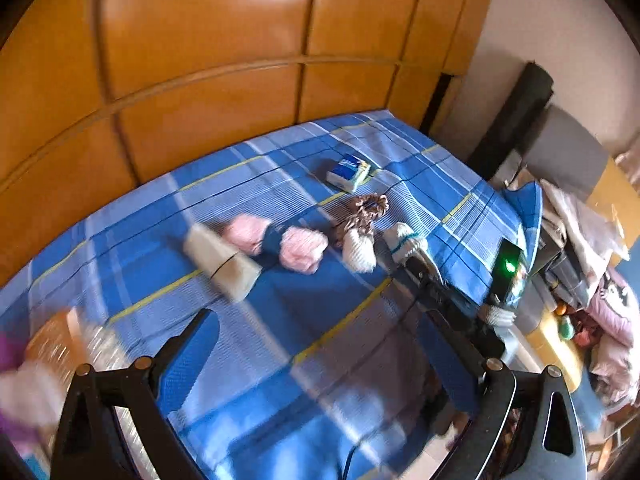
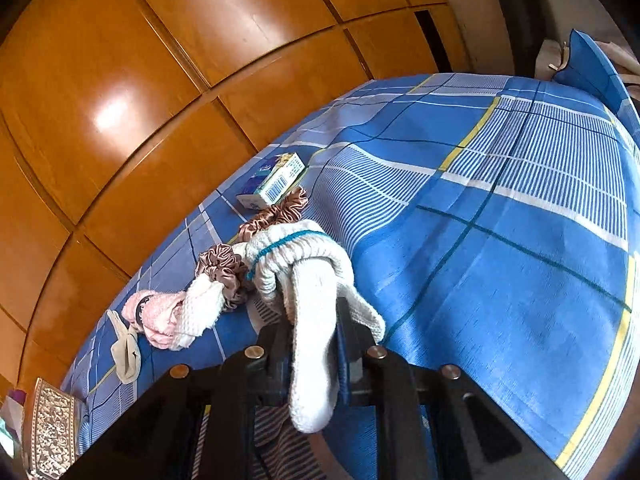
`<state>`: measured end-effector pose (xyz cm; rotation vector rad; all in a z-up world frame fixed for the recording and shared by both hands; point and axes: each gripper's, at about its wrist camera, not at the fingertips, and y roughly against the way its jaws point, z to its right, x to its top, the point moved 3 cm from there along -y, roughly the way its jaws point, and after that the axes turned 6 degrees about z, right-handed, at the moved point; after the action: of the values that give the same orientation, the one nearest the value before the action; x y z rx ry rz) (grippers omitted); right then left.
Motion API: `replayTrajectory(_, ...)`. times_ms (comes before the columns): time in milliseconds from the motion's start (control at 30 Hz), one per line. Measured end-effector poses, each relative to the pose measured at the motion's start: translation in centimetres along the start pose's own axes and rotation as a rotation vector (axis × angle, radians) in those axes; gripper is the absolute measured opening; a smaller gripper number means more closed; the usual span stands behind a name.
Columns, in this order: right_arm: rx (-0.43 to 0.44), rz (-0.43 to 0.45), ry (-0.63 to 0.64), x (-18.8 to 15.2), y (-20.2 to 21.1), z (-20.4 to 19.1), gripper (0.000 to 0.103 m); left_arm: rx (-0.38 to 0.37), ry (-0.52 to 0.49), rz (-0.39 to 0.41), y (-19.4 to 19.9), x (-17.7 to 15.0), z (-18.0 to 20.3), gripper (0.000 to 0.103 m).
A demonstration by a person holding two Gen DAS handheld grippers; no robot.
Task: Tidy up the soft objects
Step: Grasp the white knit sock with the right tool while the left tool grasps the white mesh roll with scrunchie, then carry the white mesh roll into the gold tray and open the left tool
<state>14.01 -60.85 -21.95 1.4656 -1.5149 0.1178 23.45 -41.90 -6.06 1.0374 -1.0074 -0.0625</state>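
While right gripper (image 2: 312,344) clamps white sock (image 2: 312,360), left gripper (image 1: 320,360) gapes, seemingly empty, blurred.

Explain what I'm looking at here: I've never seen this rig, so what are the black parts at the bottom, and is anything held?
No robot arm here: a person holds a two-finger claw in each hand, and each picture comes from a fisheye camera on one claw, looking along its fingers. The black parts are those fingers.

The left-wrist view shows the left claw open and empty over a bed with a blue plaid sheet; the picture is blurred.

The right-wrist view shows the right claw shut on a white sock with a teal stripe.

On the sheet lie a second white sock, a pink knitted item, brown satin scrunchies, a beige sock and a small blue-and-white packet. Wooden wardrobe doors stand behind the bed.
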Motion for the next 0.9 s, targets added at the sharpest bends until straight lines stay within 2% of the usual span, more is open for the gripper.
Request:
replayTrajectory(300, 0.018, 0.046, -0.036, -0.3, 0.6, 0.8, 0.014, -0.006, -0.078, -0.091, -11.5, 3.0, 2.8, 0.098)
replayTrajectory(467, 0.036, 0.053, -0.062, -0.3, 0.6, 1.1, 0.014, 0.043, -0.188, -0.132, -16.8, 3.7, 4.1, 0.093)
replayTrajectory(533, 0.043, 0.060, -0.081, -0.3, 0.7, 1.4, 0.012, 0.068, -0.216, -0.144, -18.2, 3.8, 4.3, 0.087)
replayTrajectory(633, 0.046, 0.066, -0.091, -0.2, 0.7, 1.5, 0.012, 0.058, -0.263, -0.167, -20.0, 3.7, 4.6, 0.075)
replayTrajectory(733, 0.048, 0.069, -0.097, -0.2, 0.7, 1.6, 0.012, 0.018, -0.292, -0.198, -21.1, 3.1, 4.9, 0.052)
replayTrajectory(767, 0.048, 0.070, -0.098, -0.1, 0.7, 1.6, 0.012, 0.003, -0.288, -0.196, -21.1, 3.0, 4.9, 0.040)
replayTrajectory(900, 0.044, 0.072, -0.097, -0.2, 0.7, 1.6, 0.012, 0.001, -0.295, -0.188, -20.0, 2.5, 4.8, 0.035)
